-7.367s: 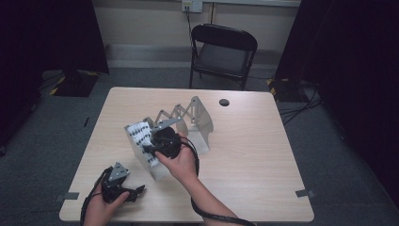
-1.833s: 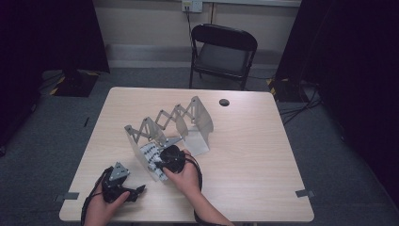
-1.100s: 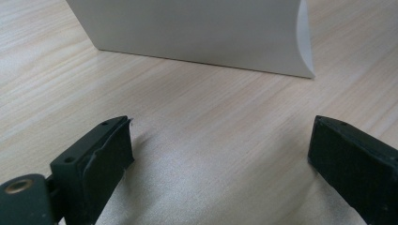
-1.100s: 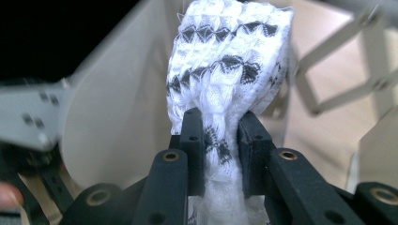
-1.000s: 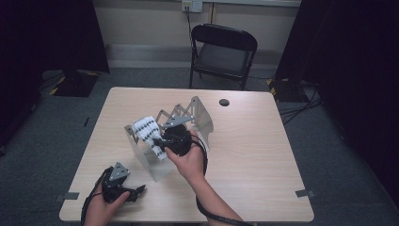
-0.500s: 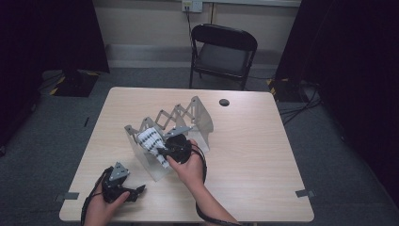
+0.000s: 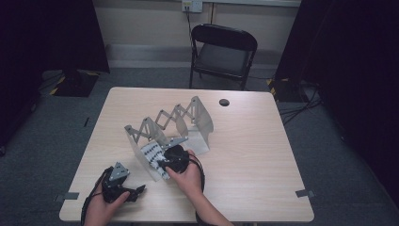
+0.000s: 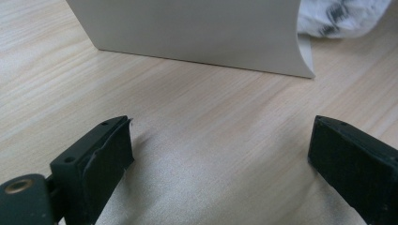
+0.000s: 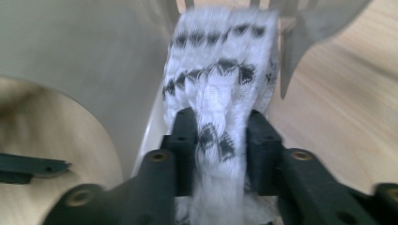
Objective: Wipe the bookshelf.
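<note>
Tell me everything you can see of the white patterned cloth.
The cloth is a white knit with rows of black zigzag marks, soft and bunched. It hangs into the near slot of the grey folding rack on the table. The right gripper has it between its jaws, which have just been opening; the cloth still fills the gap, touching both.

High view looks forward and down over the whole desk (image 7: 263,155) from the person's side. Left gripper view skims low along the wood, close behind the rack's (image 8: 197,33) end panel. Right gripper view sits tight inside that same rack (image 9: 70,56), which the high view (image 7: 164,127) also shows.
</note>
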A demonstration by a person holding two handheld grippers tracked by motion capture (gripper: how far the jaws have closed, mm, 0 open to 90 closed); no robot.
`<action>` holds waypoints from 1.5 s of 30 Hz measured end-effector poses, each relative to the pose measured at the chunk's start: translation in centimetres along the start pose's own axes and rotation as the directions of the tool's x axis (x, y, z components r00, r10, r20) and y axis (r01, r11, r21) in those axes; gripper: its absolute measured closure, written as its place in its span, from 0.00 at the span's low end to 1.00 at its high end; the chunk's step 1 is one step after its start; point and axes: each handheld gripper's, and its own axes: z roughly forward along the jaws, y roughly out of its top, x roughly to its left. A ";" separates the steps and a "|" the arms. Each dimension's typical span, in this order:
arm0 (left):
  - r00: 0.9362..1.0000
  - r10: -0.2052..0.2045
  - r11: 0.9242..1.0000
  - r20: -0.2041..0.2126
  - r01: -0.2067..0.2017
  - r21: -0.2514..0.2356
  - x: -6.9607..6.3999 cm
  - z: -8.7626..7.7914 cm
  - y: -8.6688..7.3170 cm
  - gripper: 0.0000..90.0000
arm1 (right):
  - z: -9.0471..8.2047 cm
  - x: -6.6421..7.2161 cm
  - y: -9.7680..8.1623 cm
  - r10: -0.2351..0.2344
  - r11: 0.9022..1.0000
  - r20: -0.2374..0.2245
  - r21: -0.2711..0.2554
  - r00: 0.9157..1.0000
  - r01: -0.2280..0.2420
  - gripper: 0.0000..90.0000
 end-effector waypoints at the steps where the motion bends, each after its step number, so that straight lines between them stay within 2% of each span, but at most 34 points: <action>1: 1.000 0.000 1.000 -0.002 0.000 0.000 0.0 0.0 0.0 0.07 | 0.0 0.0 -0.2 0.006 1.000 0.009 -0.001 1.000 -0.006 0.61; 4: 1.000 0.000 1.000 -0.002 0.000 0.000 0.0 0.0 0.0 0.07 | -0.7 0.1 -0.3 -0.017 1.000 0.033 -0.018 0.999 0.018 0.54; 11: 1.000 -0.002 1.000 -0.003 0.002 -0.001 0.0 0.0 0.0 0.07 | -2.7 0.5 -0.4 -0.066 0.996 0.053 -0.062 0.996 0.070 0.51; 14: 1.000 -0.003 1.000 -0.004 0.003 -0.001 0.0 0.0 0.0 0.07 | -2.8 1.3 -0.6 -0.110 0.991 0.033 -0.067 0.993 0.112 0.52; 18: 1.000 -0.003 1.000 -0.004 0.003 -0.001 -0.1 0.0 0.0 0.07 | -1.9 1.9 -0.9 -0.134 0.990 0.024 -0.047 0.991 0.135 0.52; 24: 1.000 -0.004 1.000 -0.004 0.004 -0.001 -0.1 0.0 0.0 0.07 | 0.4 1.4 -1.6 -0.151 0.988 0.051 0.025 0.987 0.149 0.47; 26: 1.000 -0.004 1.000 -0.004 0.004 -0.001 0.0 0.0 0.0 0.07 | 0.8 1.4 -1.8 -0.150 0.989 0.054 0.021 0.987 0.149 0.48; 30: 1.000 -0.004 1.000 -0.005 0.004 -0.001 -0.1 0.0 0.0 0.07 | 1.0 1.5 -1.9 -0.170 0.985 0.066 0.016 0.983 0.169 0.52; 34: 1.000 -0.003 1.000 -0.006 0.003 -0.001 -0.1 0.0 0.0 0.07 | 1.0 1.4 -1.5 -0.158 0.987 0.070 0.035 0.985 0.156 0.70; 37: 1.000 -0.003 1.000 -0.005 0.003 -0.001 -0.1 0.0 0.0 0.07 | 0.9 1.0 -1.3 -0.131 0.991 0.068 0.040 0.989 0.129 0.80; 41: 1.000 -0.004 1.000 -0.005 0.004 -0.001 -0.1 0.0 0.0 0.07 | 0.7 0.8 -1.2 -0.090 0.995 0.062 0.038 0.994 0.088 0.84; 45: 1.000 -0.005 1.000 -0.003 0.005 -0.001 -0.1 0.0 0.0 0.07 | 0.2 0.8 -1.0 -0.070 0.997 0.052 0.027 0.996 0.068 0.85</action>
